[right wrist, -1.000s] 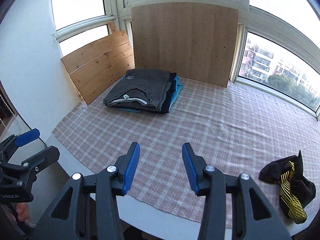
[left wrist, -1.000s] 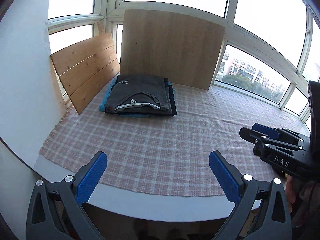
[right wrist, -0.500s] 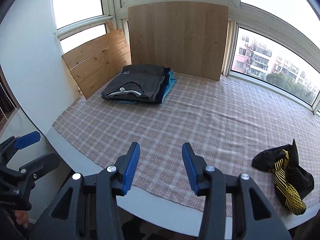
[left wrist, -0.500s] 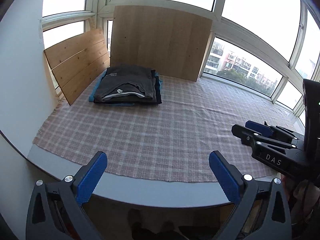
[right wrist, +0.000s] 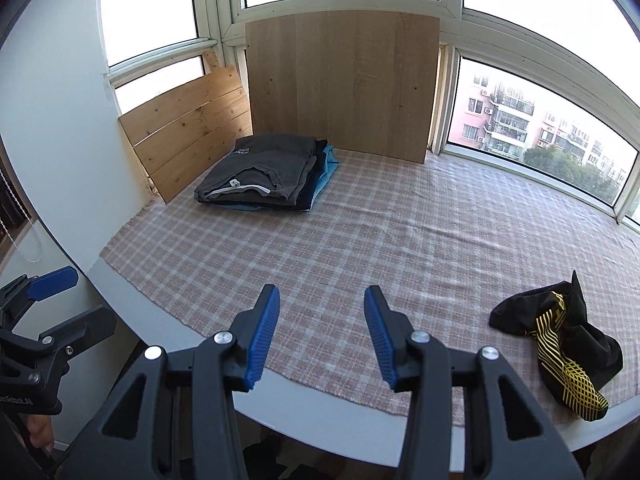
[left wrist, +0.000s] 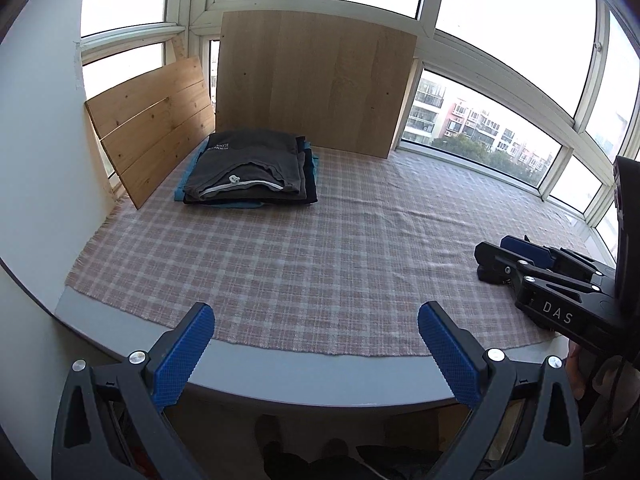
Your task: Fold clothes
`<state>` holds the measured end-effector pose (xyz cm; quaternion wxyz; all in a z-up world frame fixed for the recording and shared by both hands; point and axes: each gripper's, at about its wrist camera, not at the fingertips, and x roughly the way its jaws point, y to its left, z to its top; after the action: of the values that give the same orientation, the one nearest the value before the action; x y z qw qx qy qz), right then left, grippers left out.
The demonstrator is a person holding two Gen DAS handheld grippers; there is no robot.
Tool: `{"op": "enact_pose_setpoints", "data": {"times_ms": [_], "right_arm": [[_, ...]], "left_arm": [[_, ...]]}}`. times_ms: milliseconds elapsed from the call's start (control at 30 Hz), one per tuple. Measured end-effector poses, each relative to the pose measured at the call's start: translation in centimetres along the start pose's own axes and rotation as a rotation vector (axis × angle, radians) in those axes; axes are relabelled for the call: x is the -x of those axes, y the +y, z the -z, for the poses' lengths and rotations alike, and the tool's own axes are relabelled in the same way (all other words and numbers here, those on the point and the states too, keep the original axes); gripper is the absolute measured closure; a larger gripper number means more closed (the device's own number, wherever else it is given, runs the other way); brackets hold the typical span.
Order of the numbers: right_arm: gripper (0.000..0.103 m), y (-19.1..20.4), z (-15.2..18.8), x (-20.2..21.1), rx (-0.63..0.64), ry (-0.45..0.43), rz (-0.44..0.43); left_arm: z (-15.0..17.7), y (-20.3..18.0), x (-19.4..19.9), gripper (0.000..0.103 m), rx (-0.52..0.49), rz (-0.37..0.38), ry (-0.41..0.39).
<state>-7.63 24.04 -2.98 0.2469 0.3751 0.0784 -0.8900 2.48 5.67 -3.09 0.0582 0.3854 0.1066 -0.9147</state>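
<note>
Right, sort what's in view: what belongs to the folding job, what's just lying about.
Job:
- crumpled black-and-yellow garment, unfolded
- folded stack, done
- plaid cloth, the work surface

Lying about:
- large wooden board
- slatted plank panel
- both lean by the windows

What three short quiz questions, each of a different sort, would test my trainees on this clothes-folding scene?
1. True or false: the black and yellow garment lies crumpled on the checked cloth.
2. The folded stack sits nearest: A) the wooden boards, B) the table's front edge, C) the crumpled garment.
3. Fill in: neither the left gripper nor the right gripper holds ____.

Key: 1 true; 2 A; 3 anything.
</note>
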Motion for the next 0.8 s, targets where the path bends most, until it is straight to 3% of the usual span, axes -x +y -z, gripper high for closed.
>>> {"op": "enact_pose_setpoints", "data": {"times_ms": [800], "right_arm": [[0.059,-0.2,1.3,0.8,0.001,0.011,-0.017]], "left_arm": [[0.7,-1.0,1.2,0.001,-0.001,0.006,-0.015]]}}
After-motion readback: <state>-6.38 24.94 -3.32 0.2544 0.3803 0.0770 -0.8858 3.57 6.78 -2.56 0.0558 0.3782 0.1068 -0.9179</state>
